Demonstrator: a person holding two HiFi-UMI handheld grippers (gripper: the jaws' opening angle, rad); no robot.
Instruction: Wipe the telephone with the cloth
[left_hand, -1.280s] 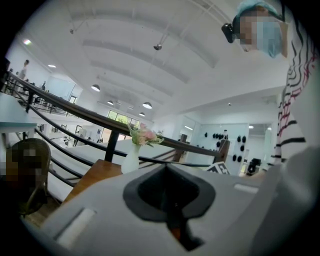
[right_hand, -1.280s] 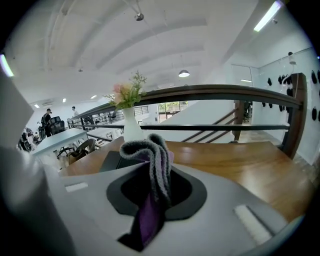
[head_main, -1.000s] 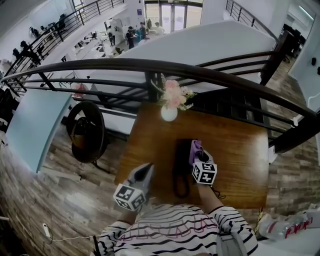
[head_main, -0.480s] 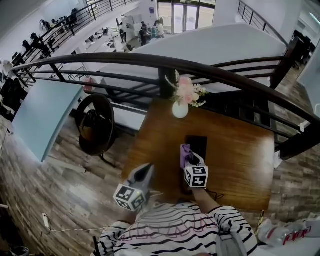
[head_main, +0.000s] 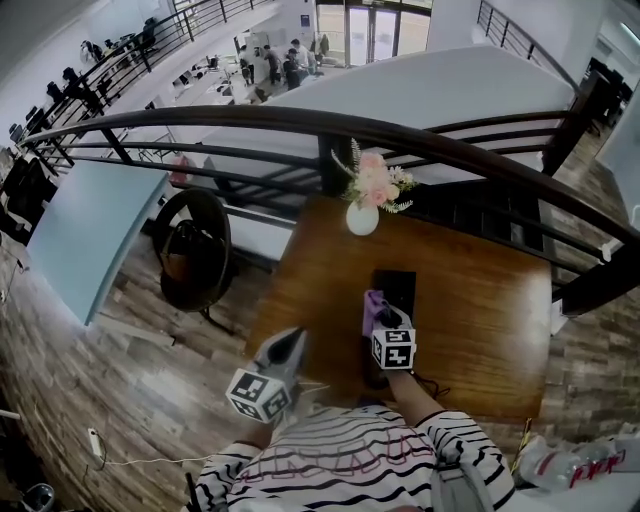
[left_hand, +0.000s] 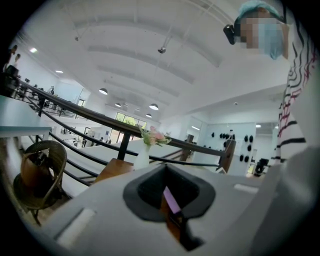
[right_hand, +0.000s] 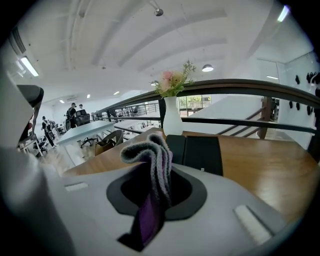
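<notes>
A black telephone (head_main: 399, 286) lies on the wooden table (head_main: 480, 330), in front of a white vase of pink flowers (head_main: 362, 215). My right gripper (head_main: 378, 320) is shut on a folded purple and grey cloth (head_main: 372, 302), which sits over the telephone's left near part. In the right gripper view the cloth (right_hand: 149, 152) stands up out of the jaws, with the telephone (right_hand: 201, 153) just beyond it. My left gripper (head_main: 292, 340) hangs off the table's near left edge, jaws together and nothing held.
A dark curved railing (head_main: 450, 140) runs behind the table. A round wicker chair (head_main: 190, 250) stands on the floor to the left. A thin cord (head_main: 432, 386) trails at the table's near edge. The table's right half is bare wood.
My right gripper has carried the cloth leftward and nearer across the telephone. The head view shifted. The left gripper stayed where it was.
</notes>
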